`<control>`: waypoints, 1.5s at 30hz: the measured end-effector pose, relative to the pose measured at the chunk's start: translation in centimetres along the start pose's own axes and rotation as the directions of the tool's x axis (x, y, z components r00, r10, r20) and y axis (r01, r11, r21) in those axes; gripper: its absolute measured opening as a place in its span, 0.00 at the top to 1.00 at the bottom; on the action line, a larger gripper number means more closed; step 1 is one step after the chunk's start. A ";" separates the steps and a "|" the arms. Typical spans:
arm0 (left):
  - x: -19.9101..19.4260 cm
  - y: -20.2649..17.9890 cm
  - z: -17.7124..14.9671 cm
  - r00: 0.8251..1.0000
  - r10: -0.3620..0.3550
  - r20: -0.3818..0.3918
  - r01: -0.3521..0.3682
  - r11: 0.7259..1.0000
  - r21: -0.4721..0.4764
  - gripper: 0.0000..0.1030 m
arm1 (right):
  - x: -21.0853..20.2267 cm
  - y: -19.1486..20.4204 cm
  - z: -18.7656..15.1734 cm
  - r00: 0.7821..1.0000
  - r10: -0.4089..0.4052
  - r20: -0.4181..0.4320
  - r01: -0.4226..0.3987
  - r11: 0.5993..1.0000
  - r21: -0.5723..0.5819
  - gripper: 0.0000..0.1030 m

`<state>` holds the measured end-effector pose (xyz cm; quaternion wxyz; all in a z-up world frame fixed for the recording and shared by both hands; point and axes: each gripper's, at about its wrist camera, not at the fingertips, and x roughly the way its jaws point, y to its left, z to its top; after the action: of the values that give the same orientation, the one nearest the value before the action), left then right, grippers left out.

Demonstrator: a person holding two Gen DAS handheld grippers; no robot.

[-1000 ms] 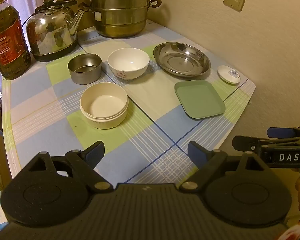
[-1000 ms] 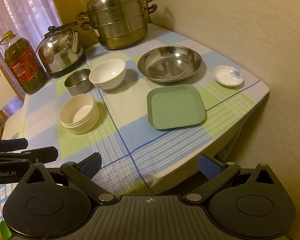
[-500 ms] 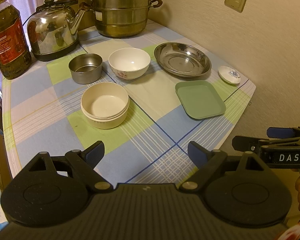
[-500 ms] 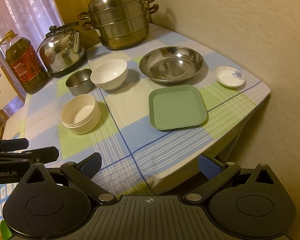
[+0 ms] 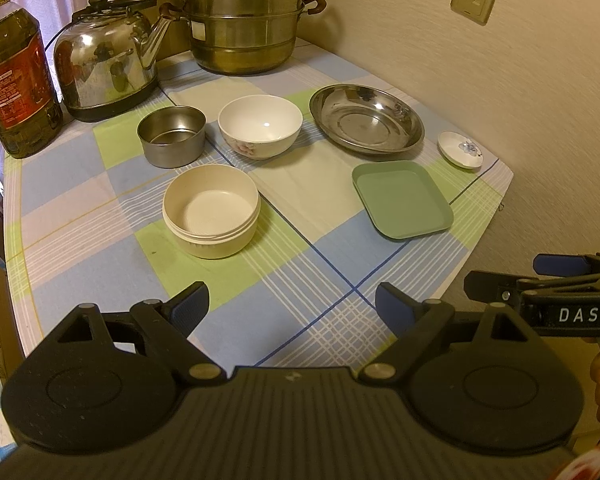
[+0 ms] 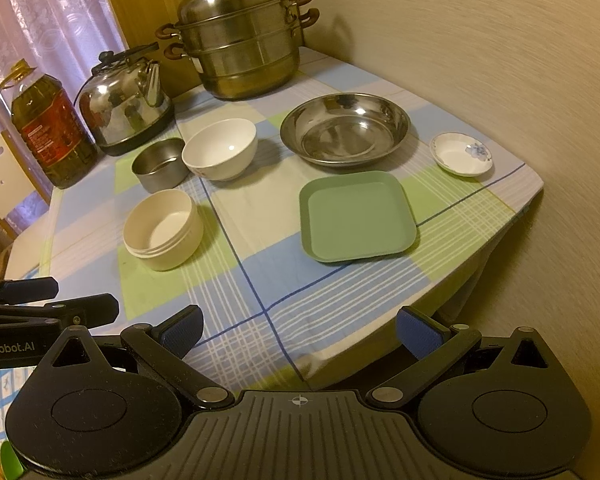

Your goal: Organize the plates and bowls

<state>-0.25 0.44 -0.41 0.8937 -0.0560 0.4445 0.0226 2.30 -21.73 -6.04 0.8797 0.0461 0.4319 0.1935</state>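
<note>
Both my grippers held empty at the near edge of the table; dishes unmoved since the earlier frames.

My left gripper (image 5: 288,310) has its jaws spread wide with nothing between them, above the checked tablecloth (image 5: 100,184); my right gripper (image 6: 300,330) is likewise spread and empty, just off the table's near corner. Compared with a second ago, both views sit marginally closer and nothing on the table has shifted. The cream bowl (image 5: 211,210) stands nearest on the left, the steel cup (image 5: 171,136) and the white bowl (image 5: 260,126) side by side behind it. The green square plate (image 6: 356,216) lies to the right, the steel basin (image 6: 345,130) behind it, the small saucer (image 6: 461,154) by the wall. None of them touch.
</note>
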 end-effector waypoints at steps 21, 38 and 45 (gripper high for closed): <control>0.3 0.4 -0.4 1.000 -0.004 -0.002 0.004 1.000 -0.002 0.13 | 0.3 0.3 0.2 1.000 0.001 0.001 -0.001 1.000 -0.001 0.01; 0.5 0.6 -0.4 1.000 -0.008 -0.005 0.008 1.000 -0.003 0.13 | 0.7 0.8 0.3 1.000 -0.001 0.000 0.001 1.000 0.001 0.01; 1.0 1.0 0.0 1.000 -0.008 -0.006 0.008 1.000 -0.006 0.13 | 0.8 0.9 0.4 1.000 -0.002 0.000 0.002 1.000 0.002 0.01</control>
<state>0.31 1.45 -1.30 0.8923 -0.0604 0.4470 0.0203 2.76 -20.55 -6.15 0.8799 0.0469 0.4321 0.1922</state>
